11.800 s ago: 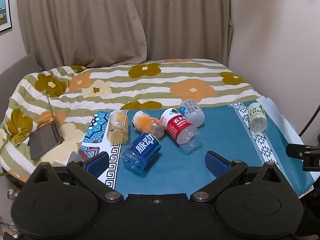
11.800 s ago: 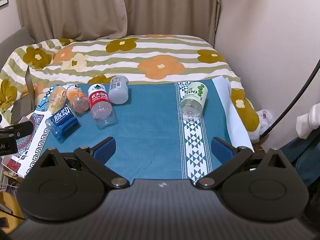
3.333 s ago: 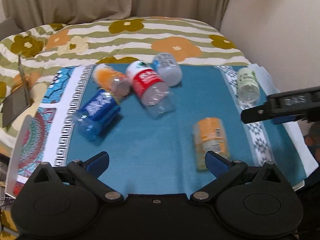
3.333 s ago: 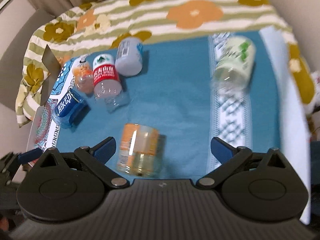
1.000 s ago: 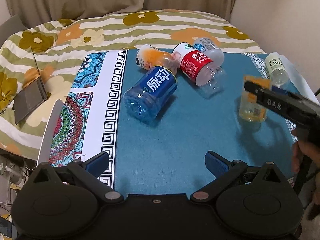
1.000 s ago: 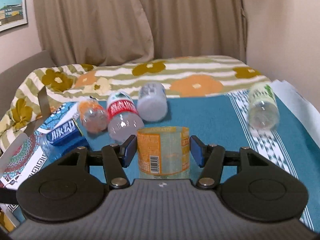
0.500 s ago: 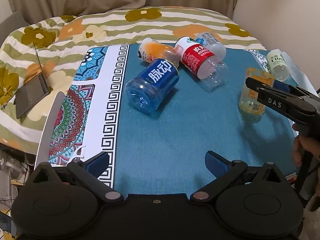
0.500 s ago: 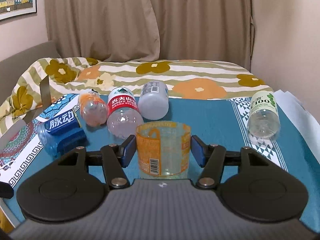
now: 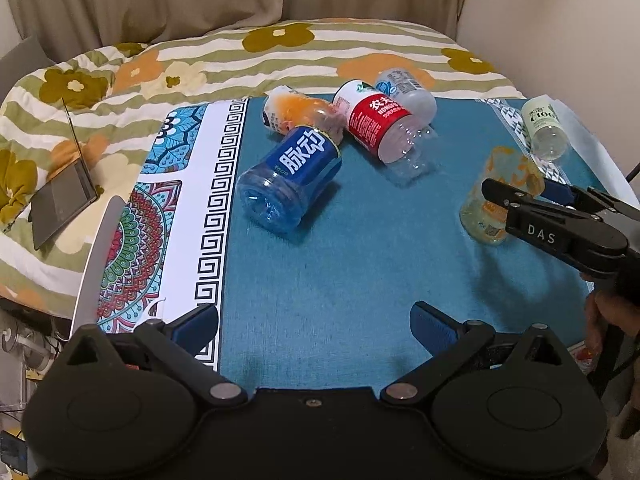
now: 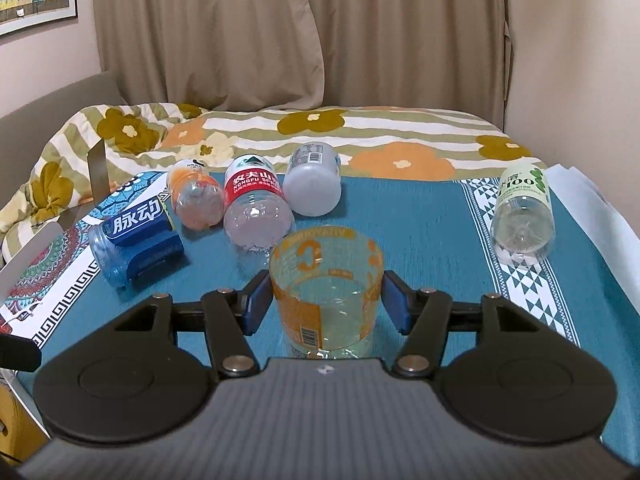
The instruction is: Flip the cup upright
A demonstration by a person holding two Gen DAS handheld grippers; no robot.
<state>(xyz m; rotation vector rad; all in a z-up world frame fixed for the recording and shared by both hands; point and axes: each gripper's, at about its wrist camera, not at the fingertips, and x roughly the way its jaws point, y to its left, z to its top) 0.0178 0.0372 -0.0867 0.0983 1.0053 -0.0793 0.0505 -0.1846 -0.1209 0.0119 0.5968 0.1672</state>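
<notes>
The clear cup with an orange label (image 10: pixel 326 300) stands upright on the blue cloth, open end up. My right gripper (image 10: pixel 326 304) sits around it with its blue pads (image 10: pixel 256 304) a small gap off each side of the cup, so it is open. The left wrist view shows the same cup (image 9: pixel 498 196) at the right, partly behind the right gripper (image 9: pixel 520 196). My left gripper (image 9: pixel 314 322) is open and empty, low over the near edge of the cloth.
Several cut bottle cups lie on their sides: a blue one (image 9: pixel 290 176), an orange one (image 9: pixel 296 114), a red-labelled one (image 9: pixel 380 126), a grey one (image 9: pixel 406 92) and a green-labelled one (image 10: pixel 522 212). A laptop (image 9: pixel 62 196) lies on the floral bedspread (image 9: pixel 280 52).
My right gripper has opened a little and let go of the cup, which now stands on the cloth. The left gripper has drifted only slightly.
</notes>
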